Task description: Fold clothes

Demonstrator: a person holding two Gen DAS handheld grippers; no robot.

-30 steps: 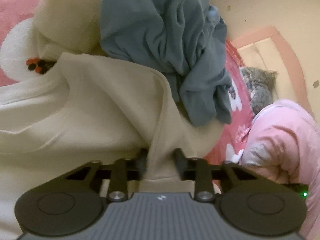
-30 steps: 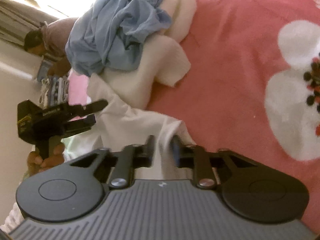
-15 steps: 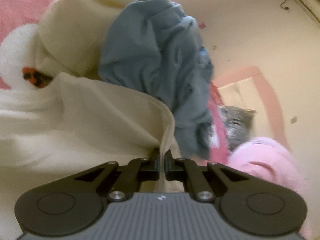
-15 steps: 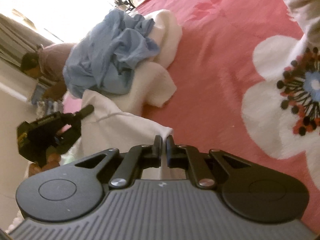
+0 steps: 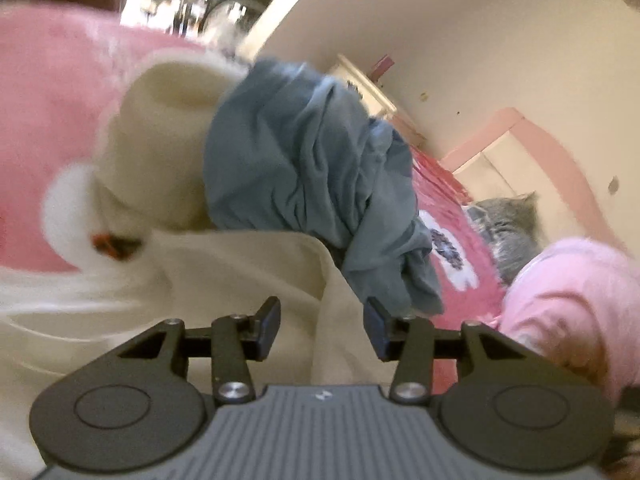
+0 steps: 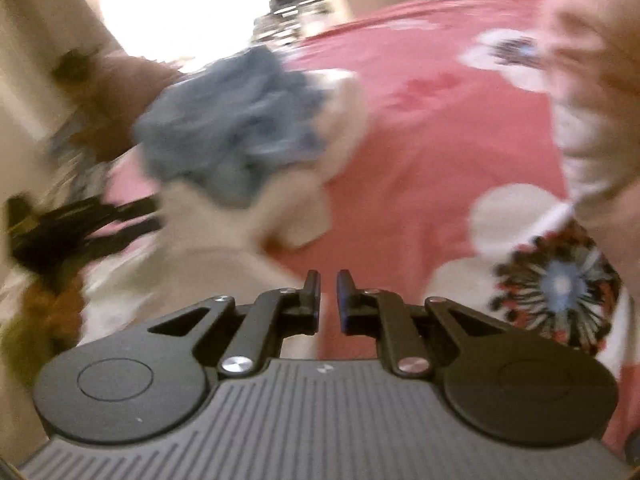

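Observation:
A cream garment [image 5: 224, 280] lies on the pink flowered bedspread [image 5: 44, 128]. Its raised fold runs between my left gripper's [image 5: 322, 322] fingers, which stand wide open and do not pinch it. A crumpled blue garment [image 5: 304, 160] rests on a rolled cream cloth [image 5: 160, 152] behind. In the blurred right wrist view, my right gripper [image 6: 328, 298] has a narrow gap between its fingers with nothing in it. The cream garment [image 6: 224, 264] lies to its left and the blue one [image 6: 232, 128] beyond. The left gripper [image 6: 80, 228] shows at the left edge.
A grey cushion [image 5: 508, 220] and a pink bundle [image 5: 572, 304] lie at the right in the left wrist view, by a pink headboard [image 5: 560, 156] and the wall. A person's pale clothing [image 6: 592, 92] fills the right edge of the right wrist view. Bedspread [image 6: 420, 152] spreads ahead.
Both grippers were shut on the cream garment half a second ago. The left has opened wide and the right has let go and lifted away. Both views swung upward.

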